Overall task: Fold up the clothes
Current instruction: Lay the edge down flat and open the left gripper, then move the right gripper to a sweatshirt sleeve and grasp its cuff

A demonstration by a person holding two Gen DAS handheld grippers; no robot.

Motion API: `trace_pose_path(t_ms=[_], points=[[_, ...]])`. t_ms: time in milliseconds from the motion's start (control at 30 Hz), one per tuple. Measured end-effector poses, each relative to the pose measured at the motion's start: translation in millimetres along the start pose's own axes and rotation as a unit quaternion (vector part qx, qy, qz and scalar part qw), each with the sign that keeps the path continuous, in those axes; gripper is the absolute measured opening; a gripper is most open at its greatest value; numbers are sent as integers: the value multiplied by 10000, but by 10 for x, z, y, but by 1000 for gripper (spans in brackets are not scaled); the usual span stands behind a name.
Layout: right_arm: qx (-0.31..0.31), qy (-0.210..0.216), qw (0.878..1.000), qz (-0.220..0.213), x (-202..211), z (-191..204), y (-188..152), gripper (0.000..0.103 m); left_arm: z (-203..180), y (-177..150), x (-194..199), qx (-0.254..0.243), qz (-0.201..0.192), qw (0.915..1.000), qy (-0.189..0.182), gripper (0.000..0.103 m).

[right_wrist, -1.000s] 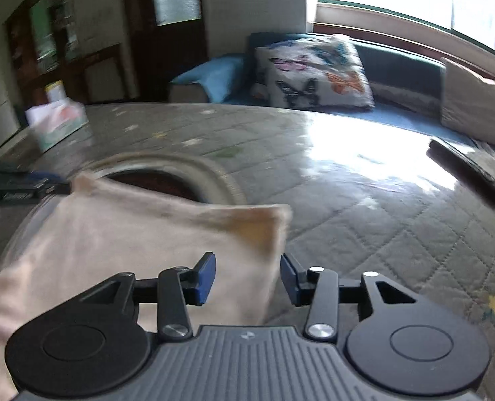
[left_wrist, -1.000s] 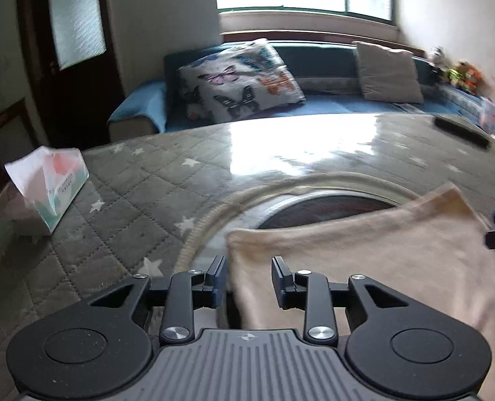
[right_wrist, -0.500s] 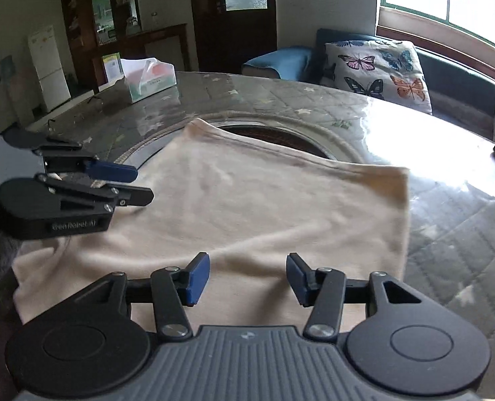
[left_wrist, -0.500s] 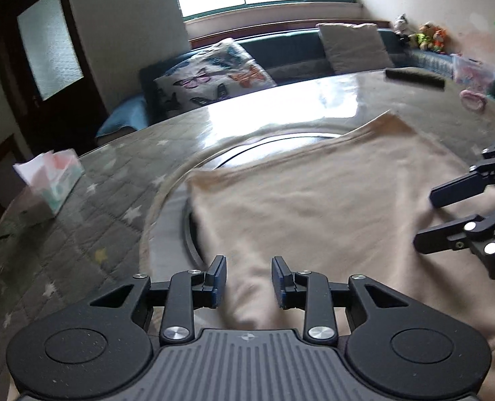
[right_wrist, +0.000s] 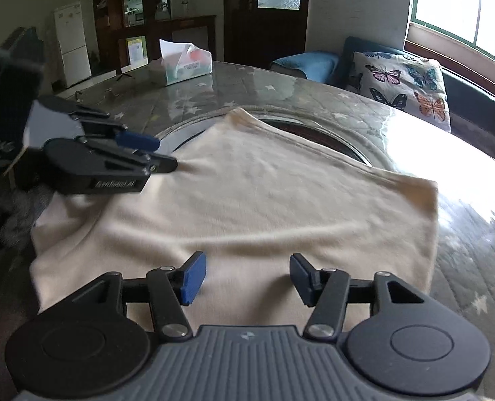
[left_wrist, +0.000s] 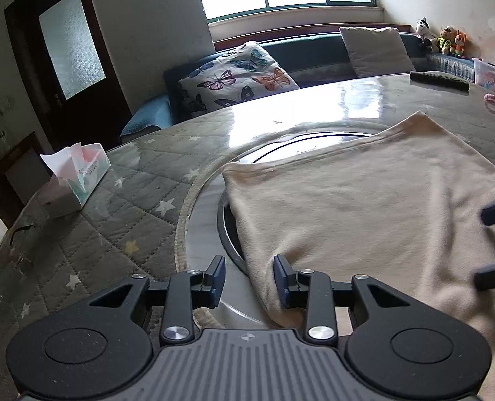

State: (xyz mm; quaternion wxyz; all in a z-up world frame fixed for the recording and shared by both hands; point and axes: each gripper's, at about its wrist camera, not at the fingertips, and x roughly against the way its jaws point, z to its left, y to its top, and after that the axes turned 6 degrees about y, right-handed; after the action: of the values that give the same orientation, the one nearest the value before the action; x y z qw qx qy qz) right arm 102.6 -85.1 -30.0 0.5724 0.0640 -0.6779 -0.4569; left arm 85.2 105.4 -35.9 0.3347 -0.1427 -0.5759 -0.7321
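since a moment ago the beige cloth [right_wrist: 254, 207] has been laid flat on the desk [left_wrist: 120, 207], over its round inset. both the left tool [left_wrist: 249, 280] and right tool [right_wrist: 247, 279] gape apart, holding nothing.

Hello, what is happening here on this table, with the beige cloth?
A person holds a claw in each hand and is folding a beige garment spread flat on the round table. Both claws are open and grip nothing. The left claw sits at the garment's left edge; the right claw hovers over its near part. A tissue box stands aside.
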Motion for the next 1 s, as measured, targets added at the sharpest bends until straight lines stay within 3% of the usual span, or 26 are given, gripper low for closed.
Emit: trace_pose_path(t_ms=[333,467,633,767,867,1000], points=[[86,-33,9998,150,473,118,-477,58,-26,-6,11,-77,-22,9998,168,45],[548,-228,9981,183,656,262,-642,58,-35,-3,12,-98,-21,9997,211,46],[625,-214,9978,-34,758,317,-566,58,-49,-2,11,-121,-25,9995,283,48],[571,-120,9977,-337,589,381,-392,58,-48,-2,10,-138,-27,9994,325,51],[651,79,9976,-220,467,443,-368,58,-38,-4,8,-127,-31,9994,329,52],[970,268,9949,-26,533,606,-577,58,-22,-18,9,-92,-61,9994,339,55]])
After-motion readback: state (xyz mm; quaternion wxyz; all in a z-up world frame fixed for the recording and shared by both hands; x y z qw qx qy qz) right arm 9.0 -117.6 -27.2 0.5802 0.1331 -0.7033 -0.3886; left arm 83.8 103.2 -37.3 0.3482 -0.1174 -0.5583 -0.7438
